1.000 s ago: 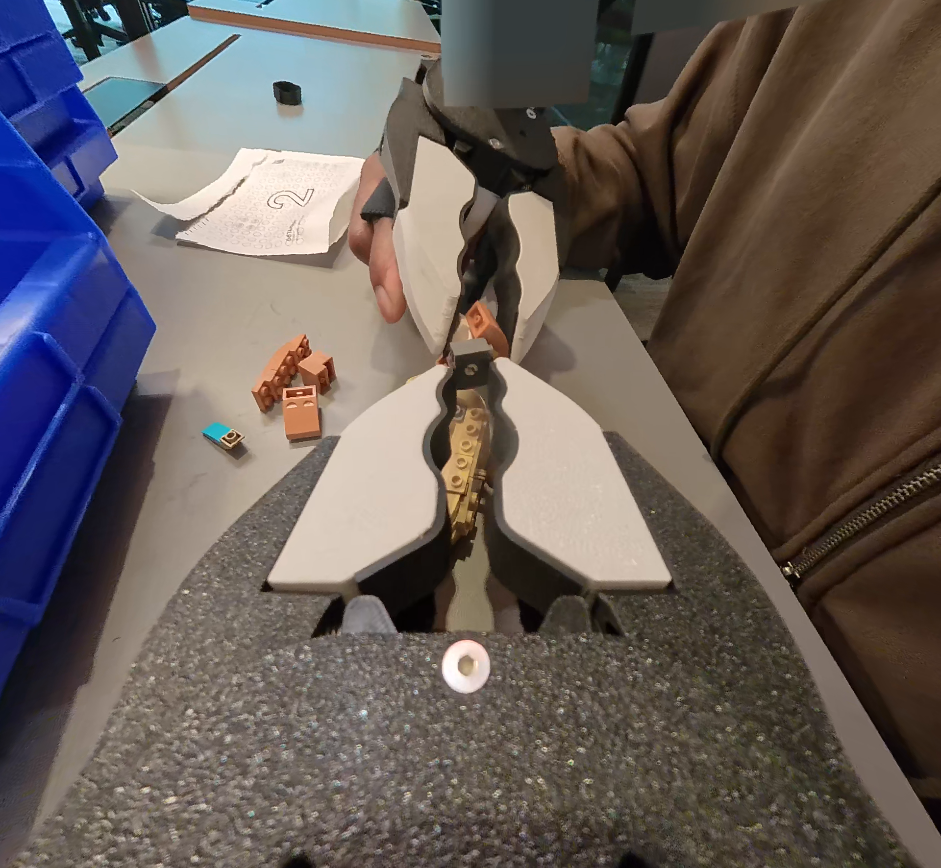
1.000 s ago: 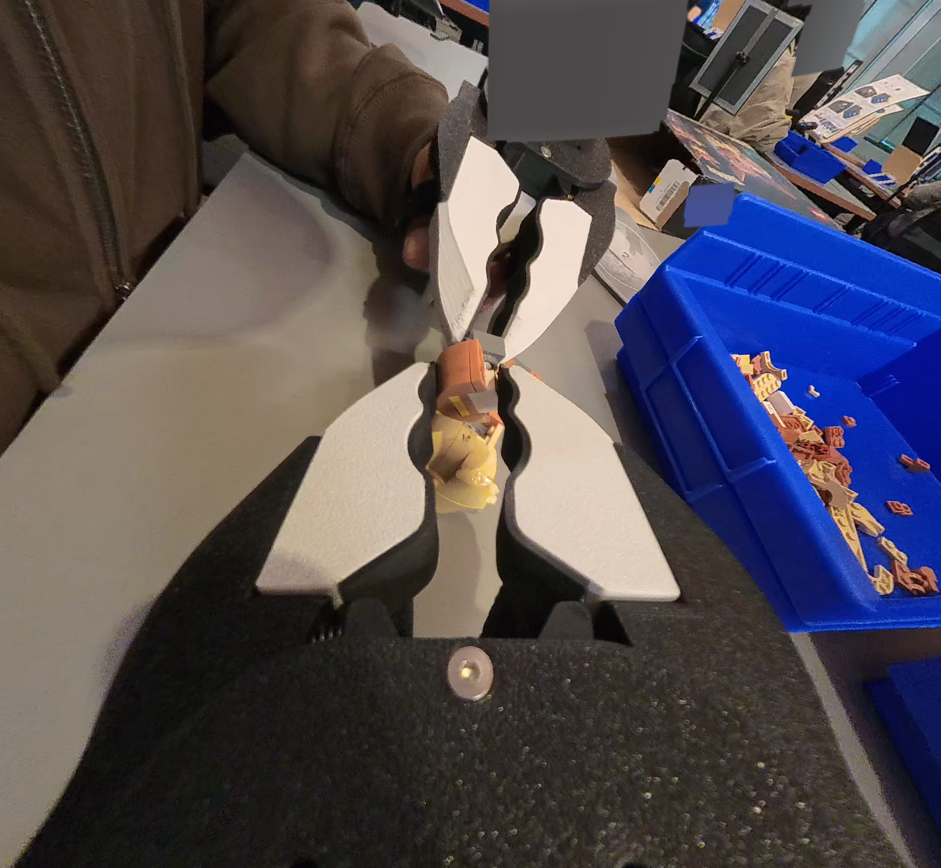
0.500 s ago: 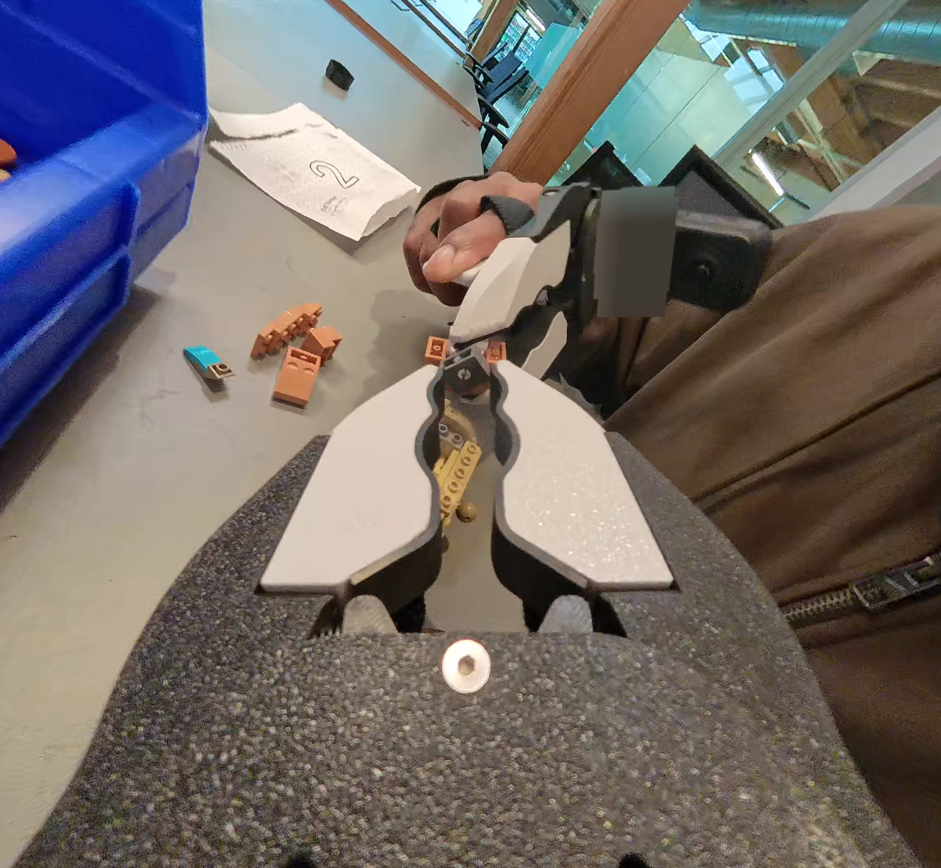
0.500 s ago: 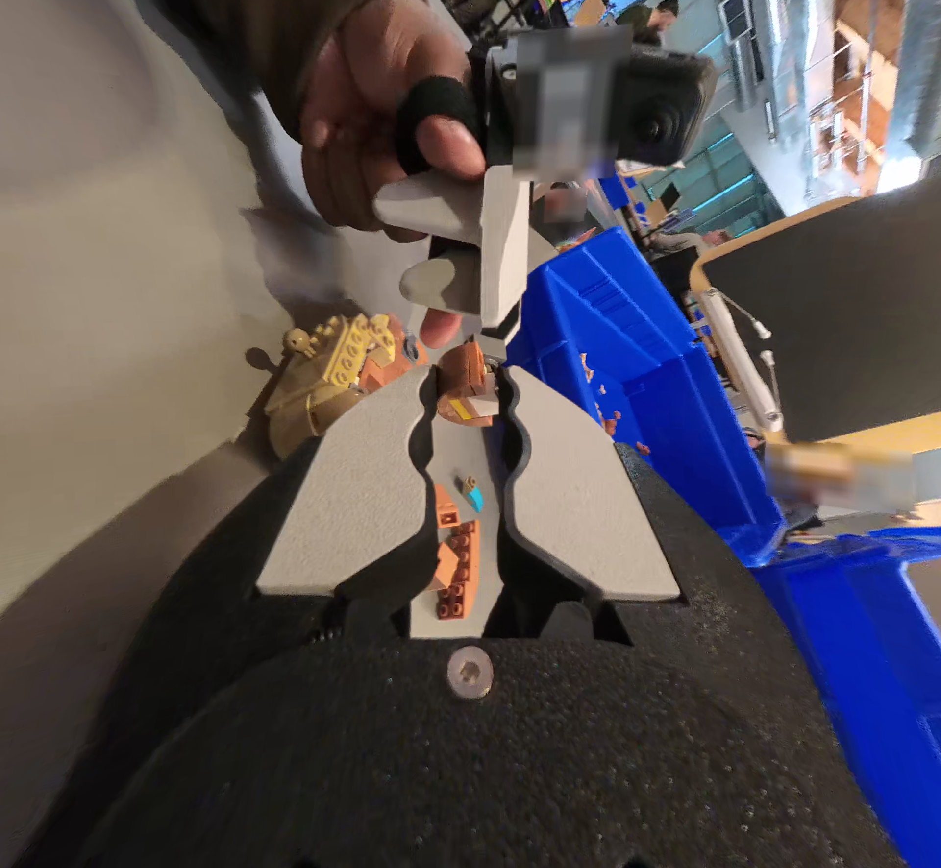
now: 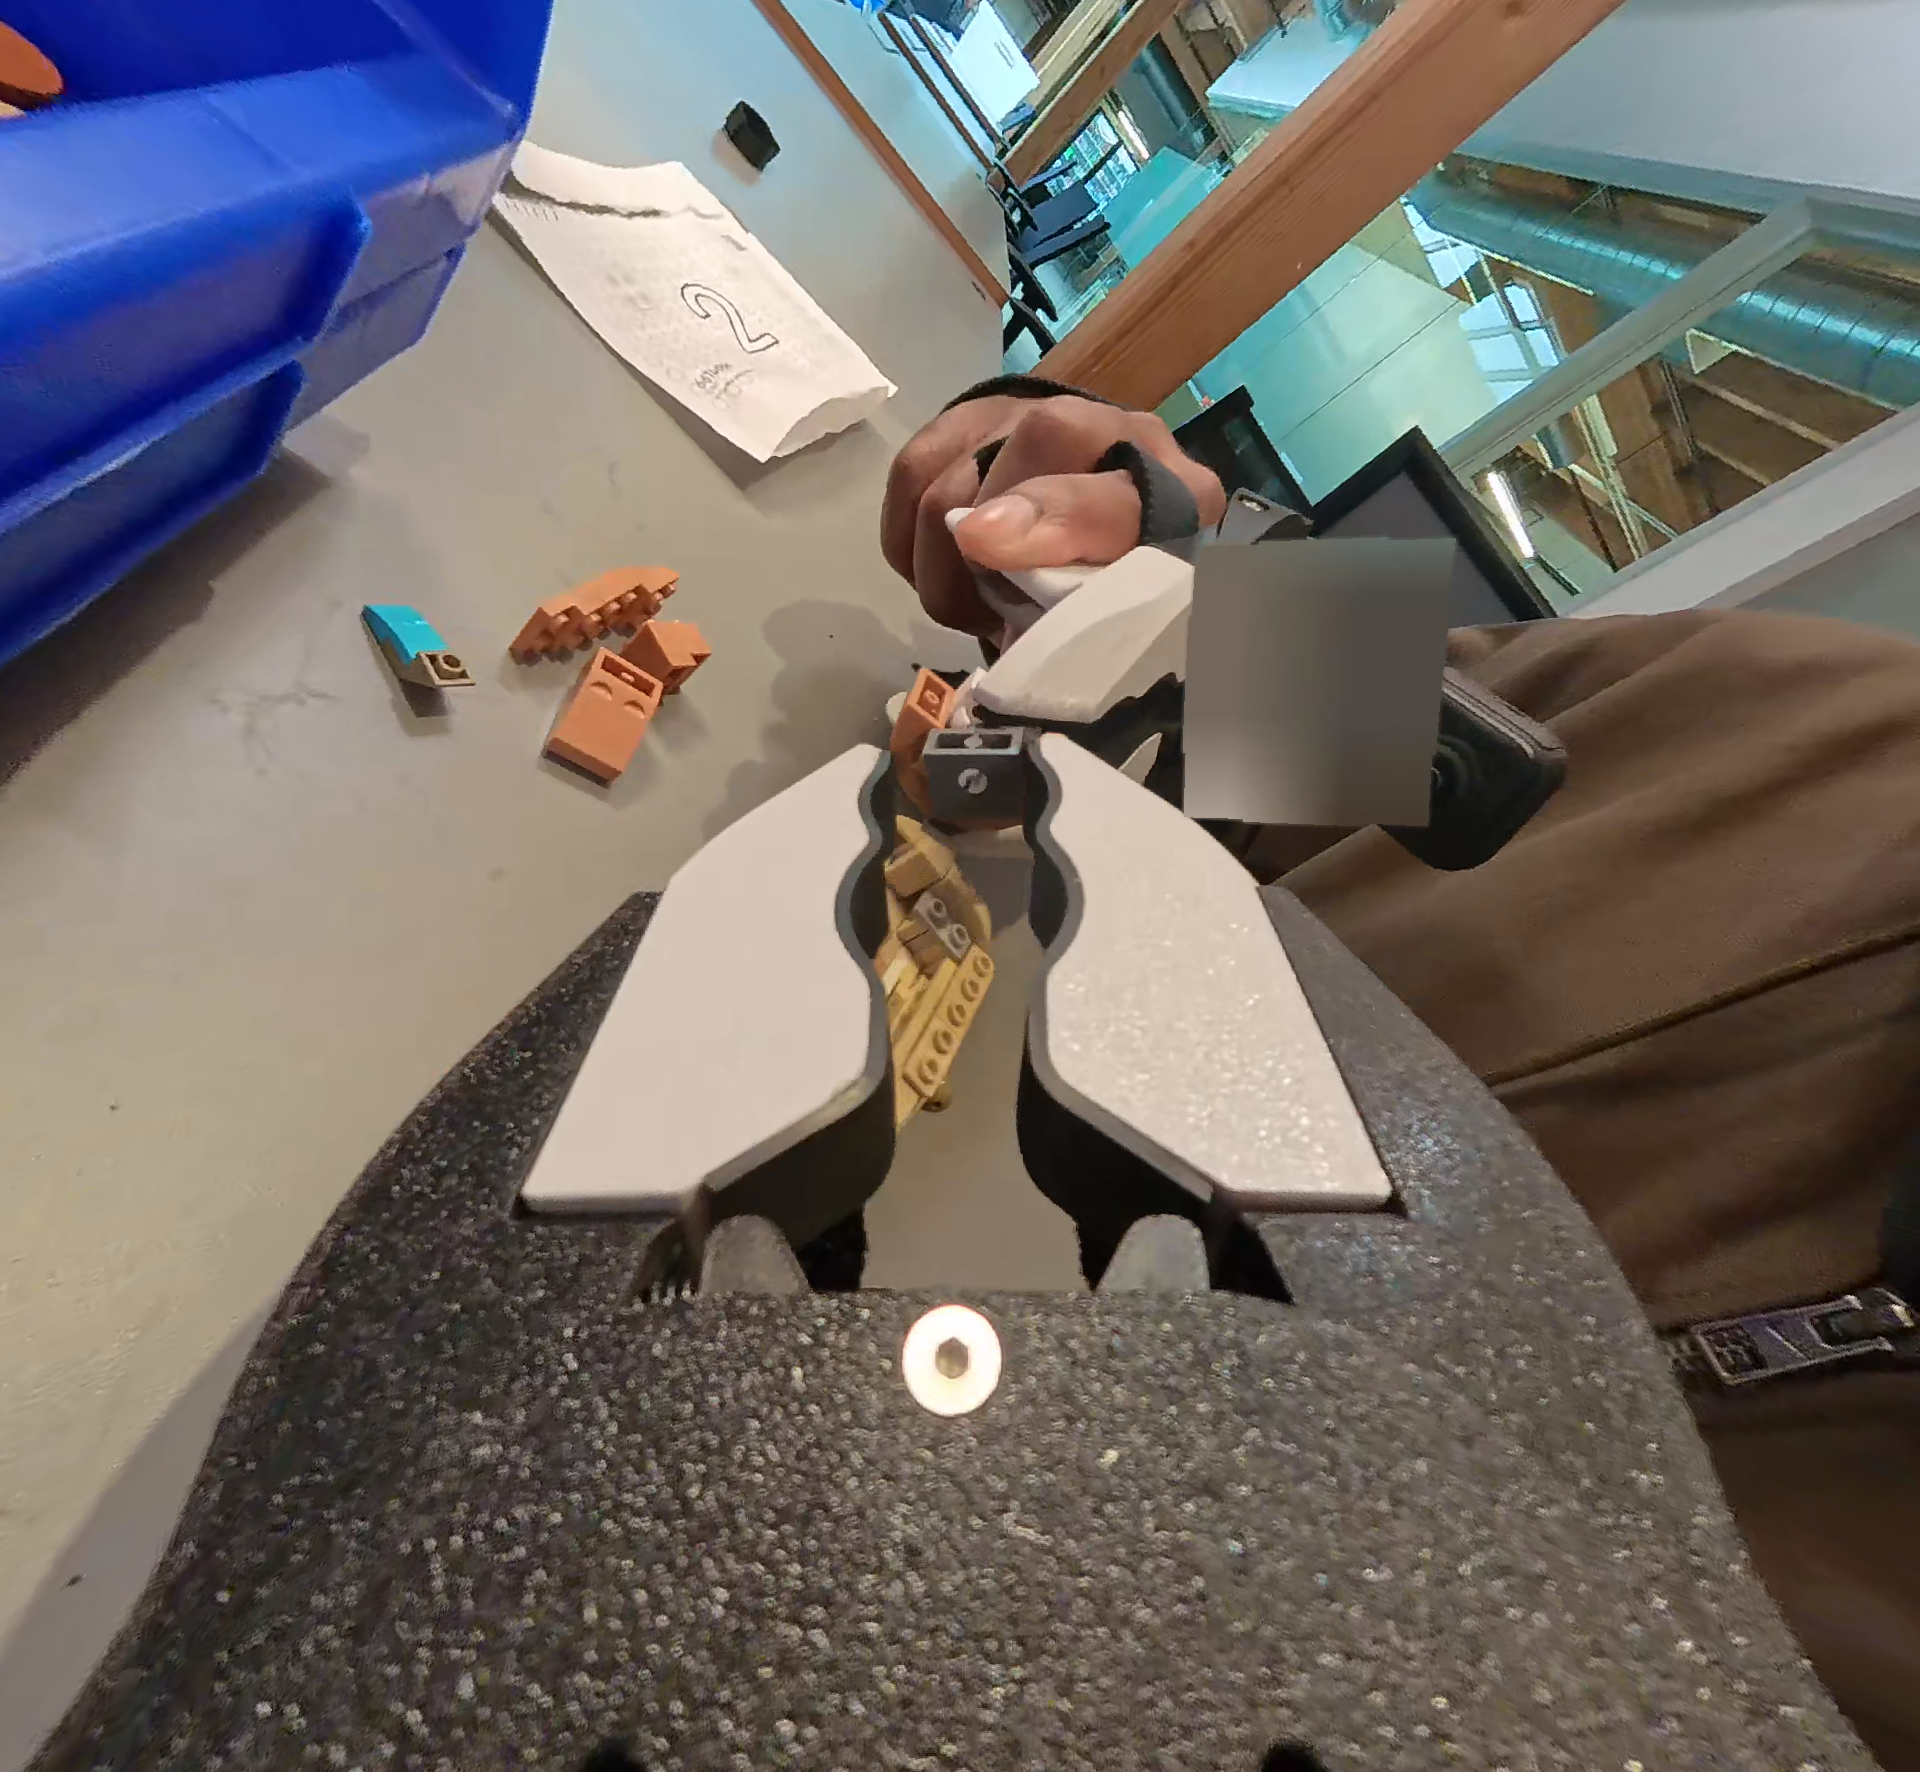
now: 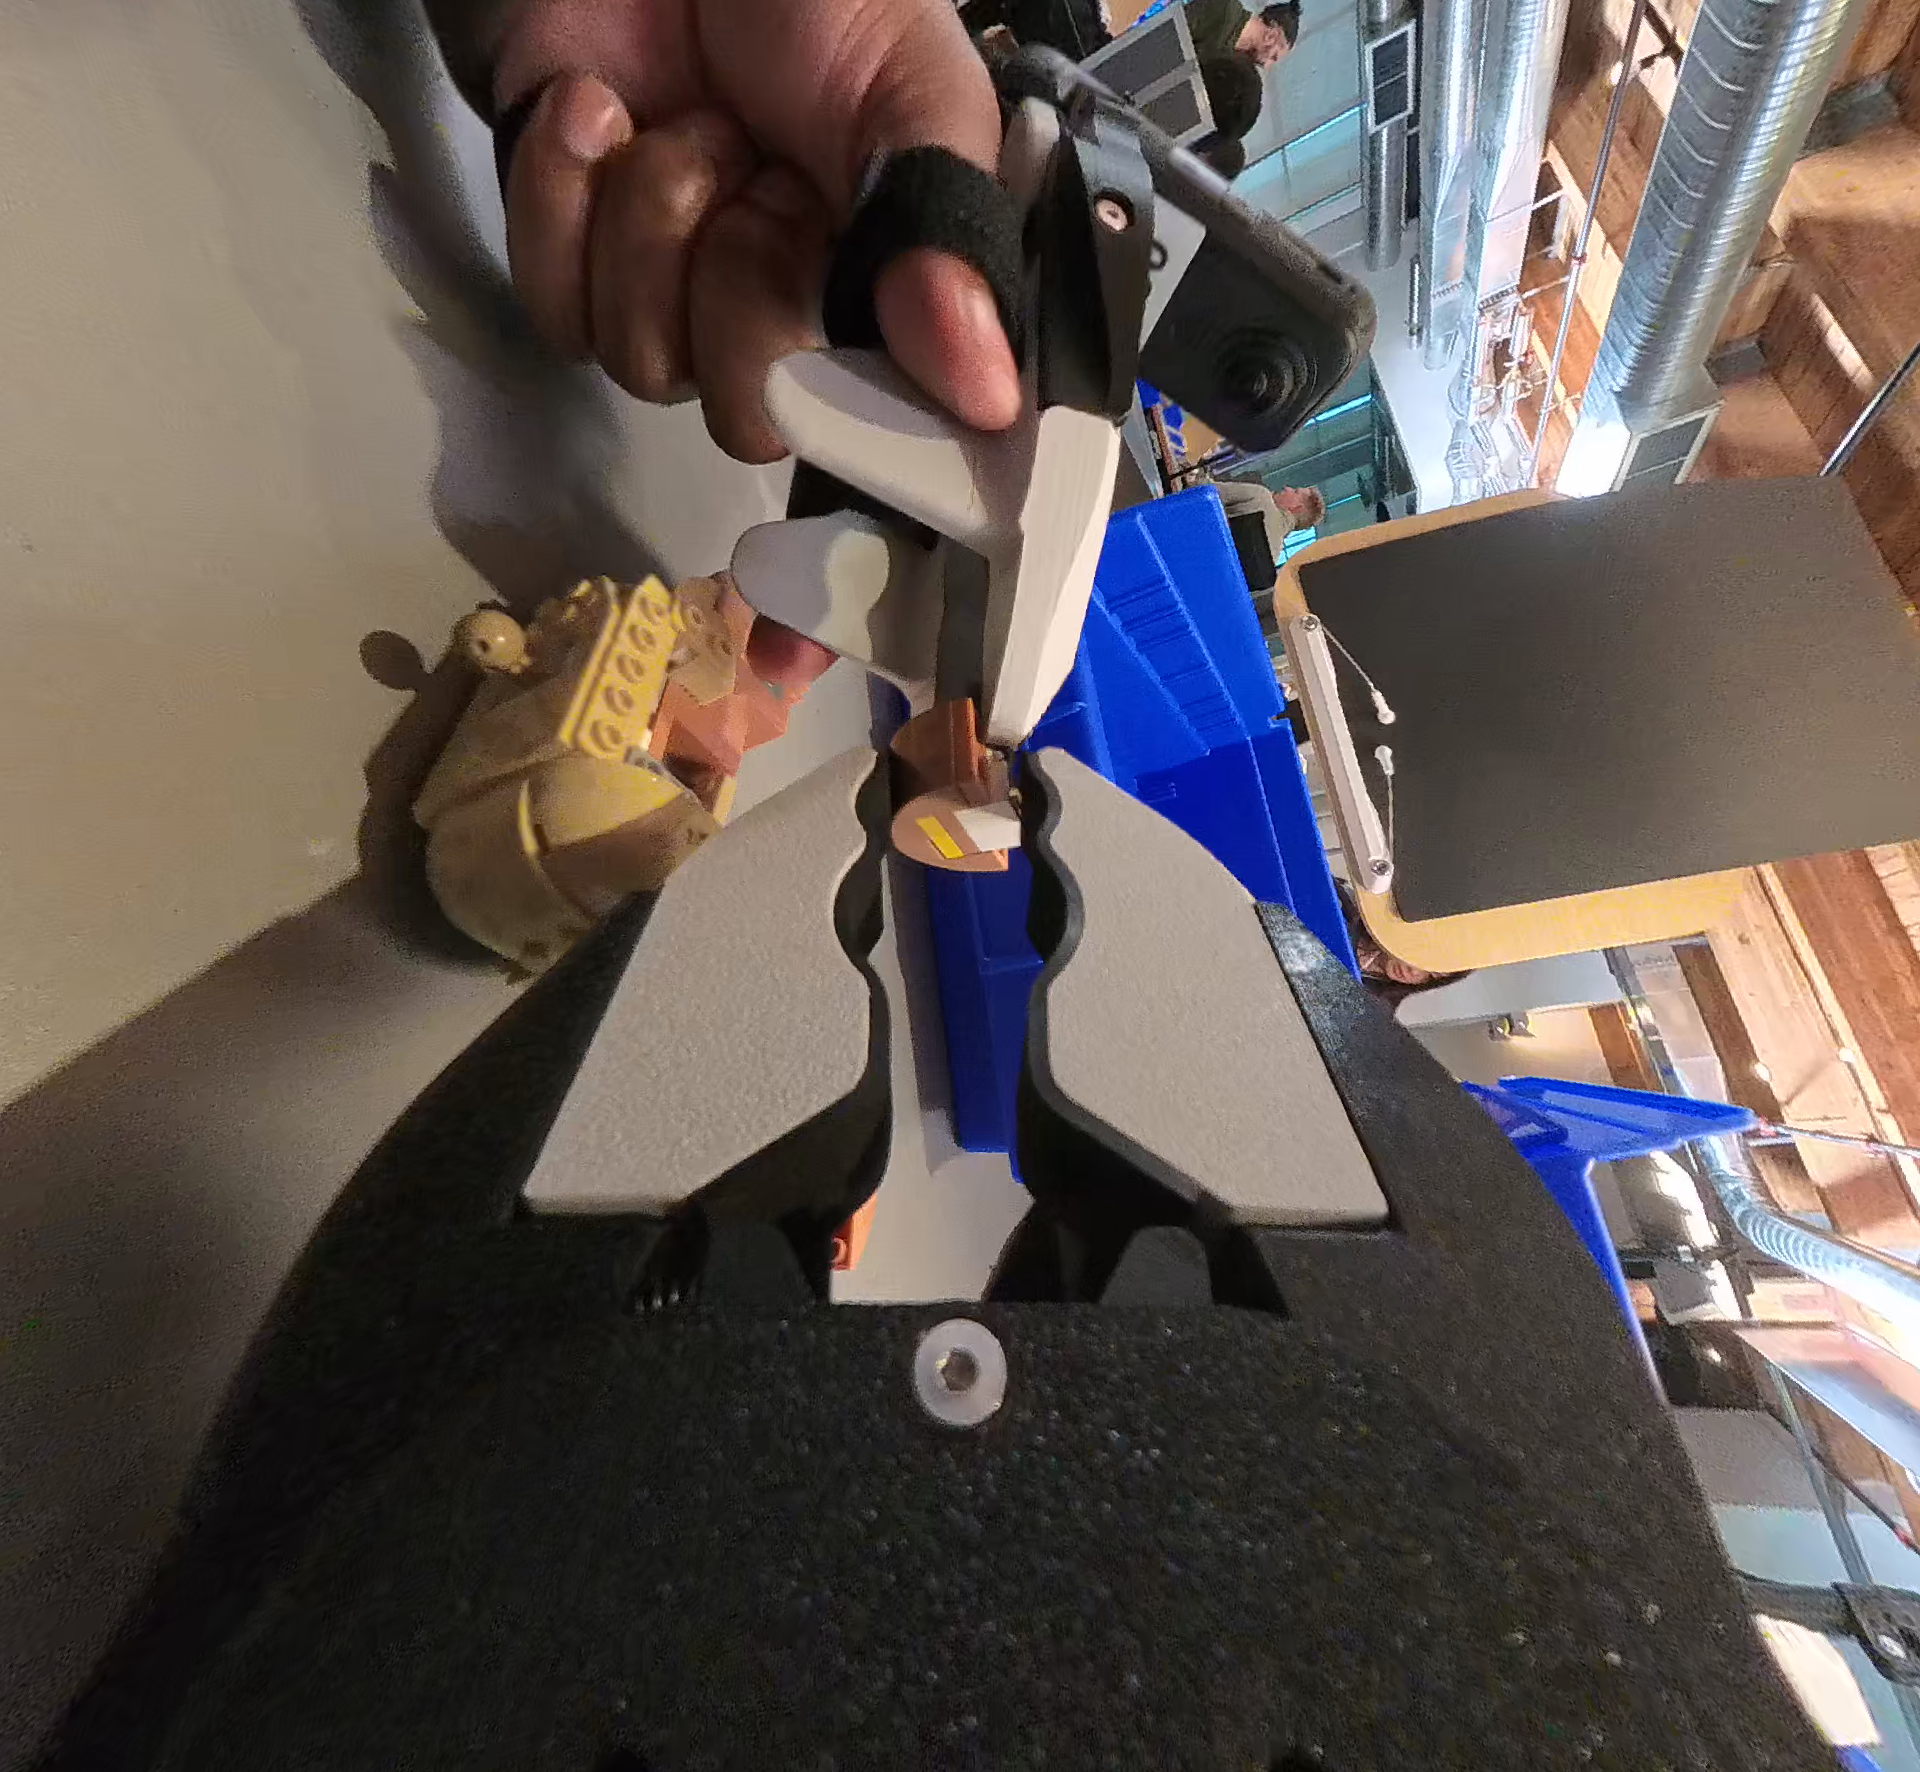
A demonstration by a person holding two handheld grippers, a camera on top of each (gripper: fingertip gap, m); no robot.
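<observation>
Your left wrist camera rides behind the left gripper (image 5: 958, 766), tilted low over the grey table (image 5: 260, 891), facing the other gripper at close range, blue bins (image 5: 208, 164) to its left. Your right wrist camera sits behind the right gripper (image 6: 956, 787), rolled sideways, looking back at the opposing hand (image 6: 748, 164). Both views share the tan brick model (image 5: 930, 953) (image 6: 551, 766), the table and the bins.

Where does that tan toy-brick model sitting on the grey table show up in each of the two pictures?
Left wrist view: the tan toy-brick model lies low in the middle, seen between the two grey fingers of that view's own hand-held gripper.
Right wrist view: it sits at middle left on the grey table.
Shared landmark: the blue plastic bin.
</observation>
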